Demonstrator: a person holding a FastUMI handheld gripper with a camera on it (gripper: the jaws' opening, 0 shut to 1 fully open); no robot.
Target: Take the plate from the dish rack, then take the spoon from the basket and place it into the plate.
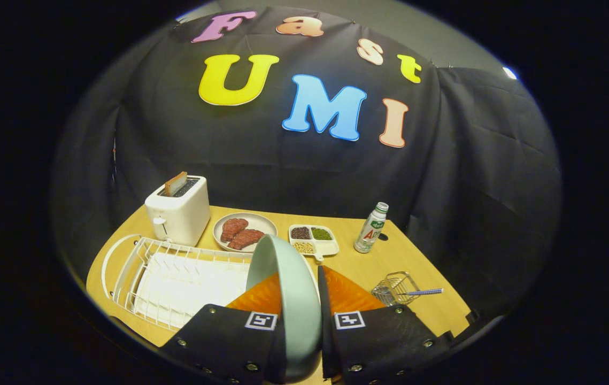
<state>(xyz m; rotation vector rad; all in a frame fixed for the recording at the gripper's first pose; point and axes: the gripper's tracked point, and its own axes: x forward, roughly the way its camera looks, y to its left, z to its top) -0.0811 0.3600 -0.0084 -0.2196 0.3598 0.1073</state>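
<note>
Pale green plate [288, 299], glazed and rigid by the look of it, held on edge between the two fingers of the gripper [300, 313], raised clear of the white wire dish rack [176, 278]. Both fingers clamped on the plate, one on each face. Likely moderately heavy, slick and breakable; grip at the rim, keep upright, avoid knocks. Spoon [416, 292] lying in the small wire basket [395, 287], right of the dish rack, handle projecting outward. Probably light, stiff and thin; take hold at the exposed handle. Spoon bowl screened by basket wires, shape unclear. Lower plate rim cut off behind the fingers. Contact depth on plate not discernible.
</note>
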